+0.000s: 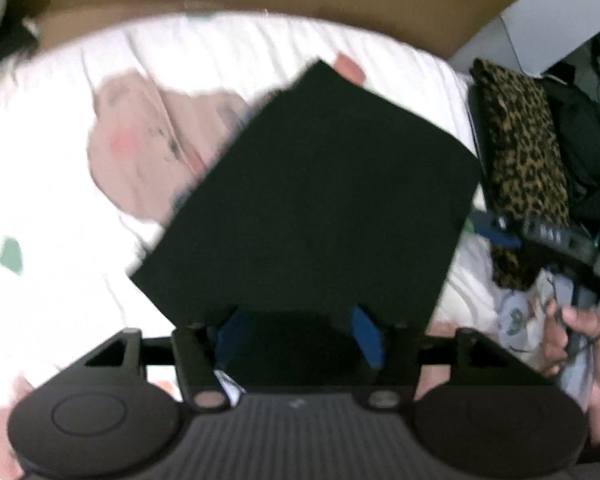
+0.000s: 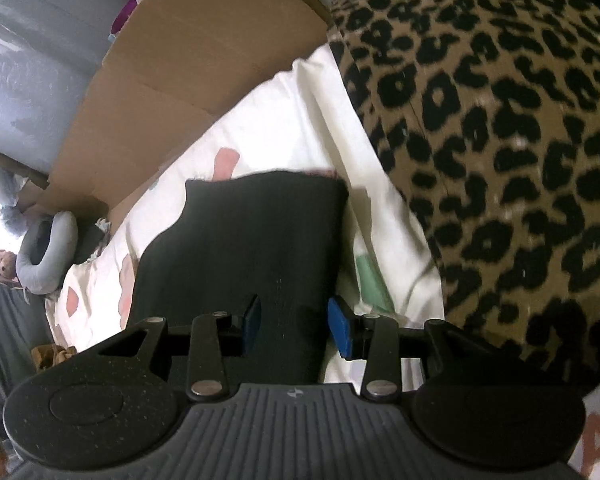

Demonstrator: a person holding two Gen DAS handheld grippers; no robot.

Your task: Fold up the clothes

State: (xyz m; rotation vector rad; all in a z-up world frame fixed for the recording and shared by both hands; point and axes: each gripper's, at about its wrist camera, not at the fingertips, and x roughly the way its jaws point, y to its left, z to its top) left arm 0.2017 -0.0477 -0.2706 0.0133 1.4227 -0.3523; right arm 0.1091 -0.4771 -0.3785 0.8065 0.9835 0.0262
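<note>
A black garment (image 1: 320, 184), folded into a flat rectangle, lies on the white printed bedsheet (image 1: 60, 280). My left gripper (image 1: 300, 332) hangs over its near edge, pointing steeply down. Its blue pads (image 1: 366, 332) stand apart and press on nothing. In the right wrist view the same black garment (image 2: 240, 248) lies flat under my right gripper (image 2: 296, 324). That gripper is open too: its right pad (image 2: 340, 328) sits over the sheet and its left pad over the cloth. The right gripper (image 1: 500, 232) also shows at the right of the left wrist view, held by a hand (image 1: 580, 332).
A folded leopard-print garment (image 2: 500, 140) lies on the bed right beside the black one, also seen in the left wrist view (image 1: 524, 160). Brown cardboard (image 2: 180, 80) lines the bed's far side. A grey neck pillow (image 2: 46, 256) sits far left. Dark bags (image 1: 580, 120) crowd the right.
</note>
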